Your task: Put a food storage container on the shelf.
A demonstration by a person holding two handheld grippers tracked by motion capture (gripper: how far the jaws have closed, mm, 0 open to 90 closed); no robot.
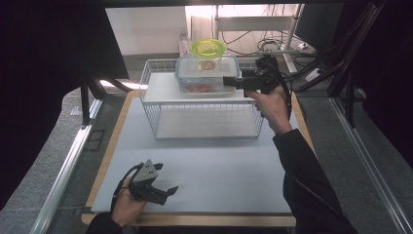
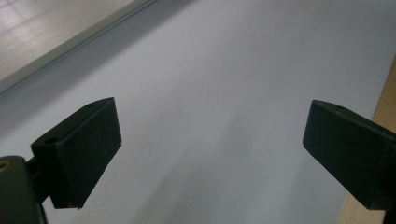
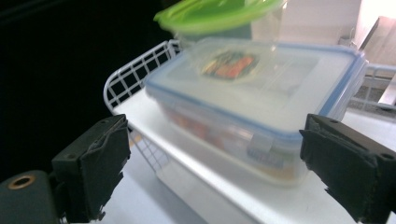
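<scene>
A clear rectangular box with a blue-rimmed lid [image 1: 207,73] [image 3: 261,93] sits on the upper white shelf [image 1: 160,90] [image 3: 224,191] of a white wire rack [image 1: 204,105]. On its lid stands a round container with a green lid [image 1: 208,48] [image 3: 215,14]. My right gripper [image 1: 226,82] [image 3: 217,154] hangs level at the box's right end. Its jaws point at the box and stand open, a little short of it, with nothing between them. My left gripper [image 1: 168,192] [image 2: 210,149] rests low over the pale mat near the front left, open, nothing between its jaws.
The rack stands at the back of a pale mat [image 1: 214,170] on a wooden-edged table [image 1: 104,165]. Its lower shelf [image 1: 207,122] is bare. Cables and a monitor [image 1: 316,22] lie behind the rack. Metal rails [image 1: 63,170] run along both sides.
</scene>
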